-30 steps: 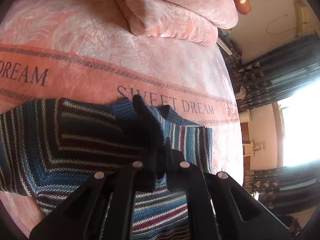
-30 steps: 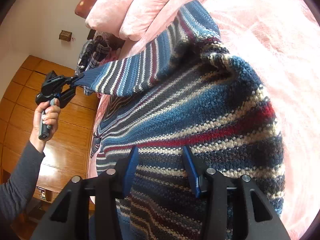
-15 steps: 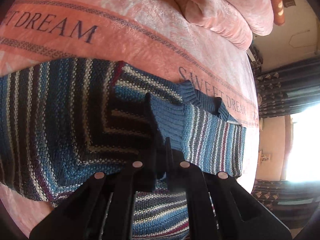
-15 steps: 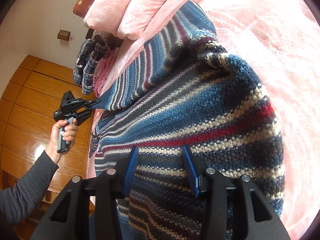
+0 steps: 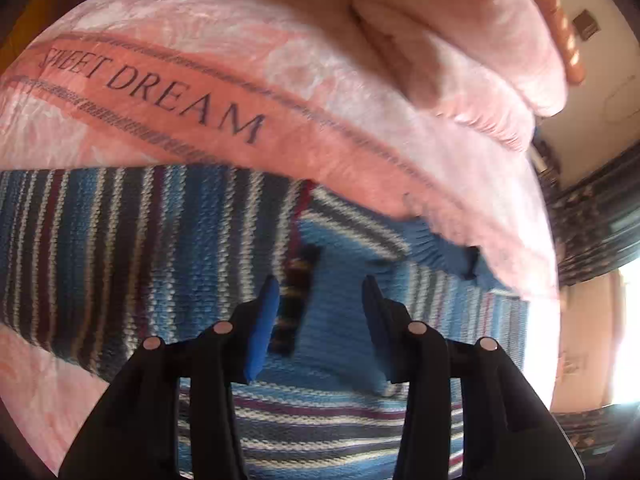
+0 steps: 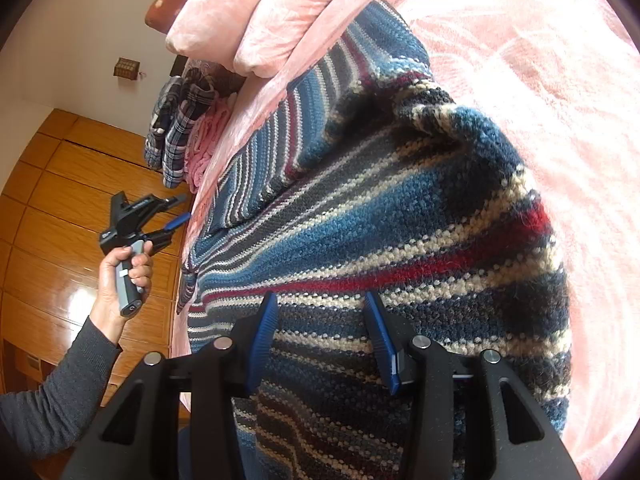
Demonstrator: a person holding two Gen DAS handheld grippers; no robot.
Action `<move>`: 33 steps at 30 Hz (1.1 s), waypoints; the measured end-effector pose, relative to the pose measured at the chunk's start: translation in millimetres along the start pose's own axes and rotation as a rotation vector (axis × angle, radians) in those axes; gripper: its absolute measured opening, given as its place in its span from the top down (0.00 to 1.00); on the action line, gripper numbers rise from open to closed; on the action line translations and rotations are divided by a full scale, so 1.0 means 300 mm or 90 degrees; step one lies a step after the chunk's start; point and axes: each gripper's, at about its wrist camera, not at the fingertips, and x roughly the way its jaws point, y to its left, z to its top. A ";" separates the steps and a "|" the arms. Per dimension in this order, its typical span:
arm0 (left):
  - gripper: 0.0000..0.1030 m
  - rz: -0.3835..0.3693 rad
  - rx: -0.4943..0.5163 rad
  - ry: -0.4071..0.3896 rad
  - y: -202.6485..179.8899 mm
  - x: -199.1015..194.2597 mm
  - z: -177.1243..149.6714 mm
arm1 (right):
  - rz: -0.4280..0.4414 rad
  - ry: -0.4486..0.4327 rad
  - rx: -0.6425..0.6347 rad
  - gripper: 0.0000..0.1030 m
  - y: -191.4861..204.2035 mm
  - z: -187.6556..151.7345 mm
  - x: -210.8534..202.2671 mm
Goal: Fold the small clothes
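Bright daylight, window point(image 5: 628, 336) glare at right, motion blur, fisheye-warped dark edges.

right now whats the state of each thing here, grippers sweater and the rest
left gripper: open, holding nothing, over the sweater
right gripper: open, sweater beneath it
striped sweater: flat on the bed, one sleeve folded across the body
pink quilt: folded at the bed's head
plaid clothes: heaped at the bed's edge

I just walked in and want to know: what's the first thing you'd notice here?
The big striped knit sweater spread on the pink bedspread, filling the middle of both views. Next, the words SWEET DREAM printed on the bedspread just beyond it, and a hand holding the open left gripper beside the bed.
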 end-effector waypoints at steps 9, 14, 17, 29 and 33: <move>0.87 -0.014 -0.005 0.128 0.010 0.235 -0.139 | -0.007 0.001 0.003 0.58 -0.012 -0.002 -0.002; 0.47 0.004 -0.065 0.061 0.158 0.072 -0.112 | -0.016 0.001 0.002 0.59 -0.011 -0.004 -0.004; 0.37 -0.024 -0.129 -0.005 0.328 -0.112 -0.094 | -0.020 -0.002 0.001 0.59 -0.008 -0.006 -0.008; 0.26 0.082 -0.417 -0.212 1.165 -0.628 -0.102 | -0.071 0.006 -0.032 0.59 0.026 -0.009 0.015; 0.26 0.117 -0.465 -0.210 1.305 -0.599 -0.088 | -0.083 0.012 -0.031 0.60 0.023 -0.012 0.027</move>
